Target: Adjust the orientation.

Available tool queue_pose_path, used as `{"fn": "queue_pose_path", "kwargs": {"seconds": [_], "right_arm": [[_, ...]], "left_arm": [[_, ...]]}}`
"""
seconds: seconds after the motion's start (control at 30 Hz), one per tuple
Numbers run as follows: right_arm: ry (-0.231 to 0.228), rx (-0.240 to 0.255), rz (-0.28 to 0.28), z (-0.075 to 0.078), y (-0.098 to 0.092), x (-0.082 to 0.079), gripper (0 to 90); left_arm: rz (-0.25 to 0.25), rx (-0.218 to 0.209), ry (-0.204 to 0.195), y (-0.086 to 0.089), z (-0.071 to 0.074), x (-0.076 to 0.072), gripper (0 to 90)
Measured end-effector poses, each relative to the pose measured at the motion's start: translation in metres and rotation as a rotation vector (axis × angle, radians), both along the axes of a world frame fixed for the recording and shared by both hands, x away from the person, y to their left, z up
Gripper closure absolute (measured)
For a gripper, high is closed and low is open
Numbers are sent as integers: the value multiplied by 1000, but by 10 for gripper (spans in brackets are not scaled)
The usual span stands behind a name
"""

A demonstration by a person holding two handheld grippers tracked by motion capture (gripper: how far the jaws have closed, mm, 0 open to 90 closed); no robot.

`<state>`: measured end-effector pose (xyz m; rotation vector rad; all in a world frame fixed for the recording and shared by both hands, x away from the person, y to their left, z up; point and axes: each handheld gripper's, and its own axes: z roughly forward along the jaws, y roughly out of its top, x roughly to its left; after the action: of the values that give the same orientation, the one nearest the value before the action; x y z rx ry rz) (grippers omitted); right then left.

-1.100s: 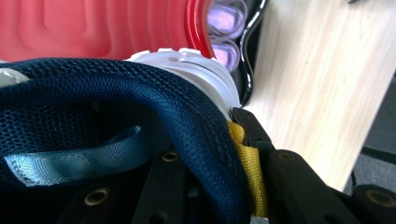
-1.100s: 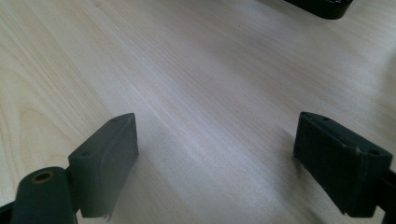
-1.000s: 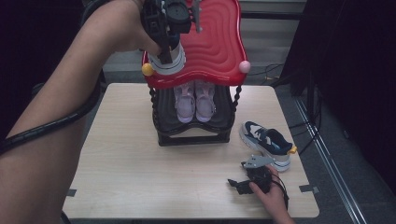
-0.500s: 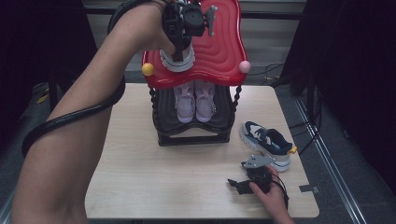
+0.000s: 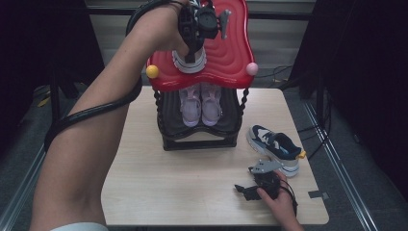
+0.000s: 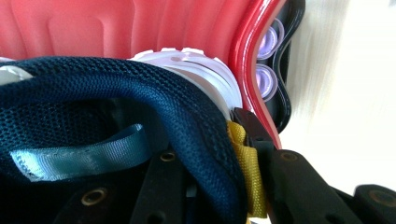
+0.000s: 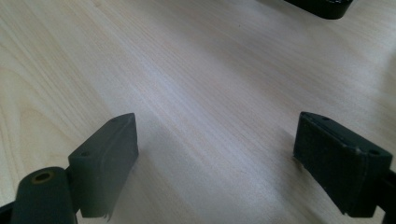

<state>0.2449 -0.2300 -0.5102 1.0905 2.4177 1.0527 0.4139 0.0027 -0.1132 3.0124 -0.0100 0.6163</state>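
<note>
Carried rightward and lower than a second ago: navy shoe (image 6: 154, 121), now over the red rack top (image 5: 226, 57), heel collar clenched in the left gripper (image 5: 199, 29) for setting down. Farther off, mate shoe (image 5: 276, 147) beside the right gripper (image 7: 215, 158), released, resting on the desk (image 5: 192, 192).

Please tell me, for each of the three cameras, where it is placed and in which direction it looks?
High view: above the person's side, looking forward and down at the table; both forearms enter from below.
Left gripper view: rides the left gripper, looking along its jaws clamped on the navy shoe over the red shelf top.
Right gripper view: rides the right gripper, looking along its open jaws at bare wood.
Shared: high and left gripper views both show the red top and lilac shoes.
</note>
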Motion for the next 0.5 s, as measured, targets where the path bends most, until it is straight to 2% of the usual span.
{"fn": "queue_pose_path", "kwargs": {"seconds": [0.2, 0.5], "right_arm": [[0, 0, 0, 0, 0, 0, 132], [0, 0, 0, 0, 0, 0, 132]], "left_arm": [[13, 3, -3, 2, -2, 5, 738], [2, 4, 2, 4, -5, 8, 726]]}}
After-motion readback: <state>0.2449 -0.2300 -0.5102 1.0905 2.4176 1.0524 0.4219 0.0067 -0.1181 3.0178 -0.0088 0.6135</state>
